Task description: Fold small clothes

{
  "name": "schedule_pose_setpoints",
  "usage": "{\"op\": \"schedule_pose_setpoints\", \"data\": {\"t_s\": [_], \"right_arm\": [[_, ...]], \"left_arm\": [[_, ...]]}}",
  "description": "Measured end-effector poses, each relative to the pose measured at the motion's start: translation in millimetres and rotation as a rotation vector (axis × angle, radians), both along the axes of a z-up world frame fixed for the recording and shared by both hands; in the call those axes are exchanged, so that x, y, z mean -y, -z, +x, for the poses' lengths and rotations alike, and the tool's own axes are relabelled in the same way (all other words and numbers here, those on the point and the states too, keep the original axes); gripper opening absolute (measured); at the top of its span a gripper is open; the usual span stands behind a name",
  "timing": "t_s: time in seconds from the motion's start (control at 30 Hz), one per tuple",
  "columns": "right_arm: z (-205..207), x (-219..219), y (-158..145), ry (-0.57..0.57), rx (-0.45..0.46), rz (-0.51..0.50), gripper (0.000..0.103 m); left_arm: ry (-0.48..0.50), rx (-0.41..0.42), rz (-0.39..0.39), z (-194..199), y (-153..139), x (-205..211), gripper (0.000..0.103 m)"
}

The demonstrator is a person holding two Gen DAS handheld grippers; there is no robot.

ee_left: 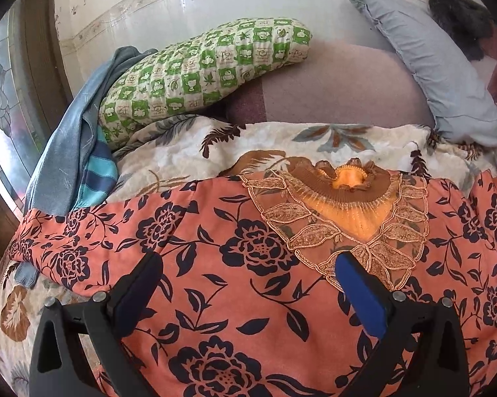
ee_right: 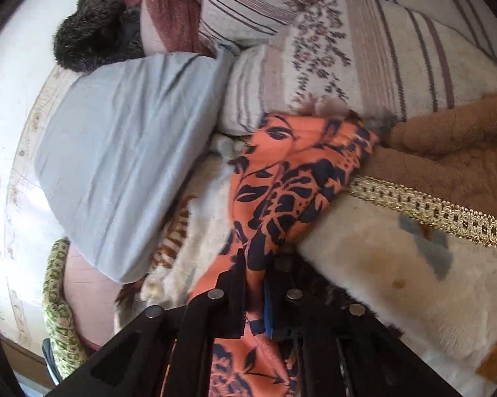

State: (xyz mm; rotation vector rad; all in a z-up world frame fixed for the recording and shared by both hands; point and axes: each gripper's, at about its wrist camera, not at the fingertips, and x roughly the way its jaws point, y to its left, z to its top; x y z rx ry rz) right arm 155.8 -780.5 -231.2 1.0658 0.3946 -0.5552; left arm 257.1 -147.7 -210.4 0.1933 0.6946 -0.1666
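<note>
Right wrist view: right gripper (ee_right: 260, 284) pinches floral garment (ee_right: 281, 182); left gripper (ee_left: 248, 264) spread.

right claw (ee_right: 253, 264) | clamped on orange floral garment (ee_right: 291, 178) | cream blanket (ee_right: 397, 281) beneath

A home bedroom: bed with pillows (ee_left: 440, 66) and blankets (ee_right: 364, 49).
</note>
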Motion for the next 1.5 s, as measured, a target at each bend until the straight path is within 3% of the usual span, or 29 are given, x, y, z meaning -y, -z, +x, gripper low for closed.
{"op": "schedule_pose_setpoints", "data": {"t_s": [0.13,0.2,0.3,0.4,0.5,0.57,0.6,0.7,0.73,0.77,0.83,0.93,1.03,1.17,1.2,1.37,1.43,1.5], "right_arm": [[10.4,-35.2,-51.8,-0.096,0.168,-0.022,0.008],[19.9,-68.7,-83.2,-0.199,0.246,-0.022,0.008],[38.5,-137.4,-116.4,-0.375,0.274,-0.069,0.008],[64.9,-219.6,-119.1,-0.542,0.266,-0.068,0.008],[109.6,-324.0,-103.4,-0.760,0.124,-0.154,0.011],[124.6,-384.5,-57.2,-0.885,0.007,-0.171,0.011],[139.3,-417.8,-39.2,-0.969,-0.130,-0.232,0.011],[148.0,-484.2,15.5,-1.105,-0.399,-0.438,0.013],[141.9,-502.6,34.4,-1.140,-0.468,-0.482,0.013],[127.8,-518.7,32.1,-1.120,-0.456,-0.566,0.013],[113.6,-524.7,20.4,-1.110,-0.439,-0.655,0.018],[94.5,-530.2,6.2,-1.146,-0.359,-0.658,0.019],[70.3,-536.9,-1.9,-1.191,-0.347,-0.660,0.024],[72.4,-546.8,1.5,-1.229,-0.369,-0.713,0.044],[56.1,-546.1,1.9,-1.217,-0.362,-0.706,0.055],[33.8,-491.0,-44.6,-1.118,-0.222,-0.610,0.059],[12.9,-460.9,-66.2,-1.022,-0.147,-0.510,0.059],[14.5,-402.9,-55.9,-0.896,-0.069,-0.363,0.059]], "left_arm": [[-0.033,0.036,-0.043,-1.4,-19.2,-16.6,0.103],[-0.062,0.065,-0.057,-1.1,-29.5,-28.9,0.103],[-0.123,0.099,-0.066,1.4,-42.1,-51.8,0.103],[-0.193,0.093,-0.080,7.3,-48.9,-80.7,0.103],[-0.274,0.057,-0.116,15.6,-48.4,-112.9,0.103],[-0.334,0.045,-0.125,21.4,-45.3,-130.3,0.103],[-0.360,0.037,-0.128,24.1,-43.5,-137.5,0.103],[-0.389,0.000,-0.167,31.3,-39.0,-150.9,0.103],[-0.393,-0.009,-0.171,32.1,-37.6,-152.1,0.103],[-0.396,-0.015,-0.167,32.9,-36.4,-151.2,0.103],[-0.386,-0.013,-0.156,33.1,-35.5,-144.5,0.103],[-0.346,0.016,-0.117,28.0,-38.9,-129.2,0.103],[-0.289,0.051,-0.092,19.0,-43.6,-114.6,0.103],[-0.241,0.055,-0.101,11.2,-46.7,-101.2,0.103],[-0.223,0.050,-0.108,8.6,-46.9,-97.5,0.103],[-0.106,0.018,-0.144,-7.8,-48.6,-71.6,0.103],[-0.049,0.003,-0.168,-17.5,-48.5,-55.9,0.103],[0.022,-0.019,-0.180,-28.2,-45.6,-33.7,0.103]]}}
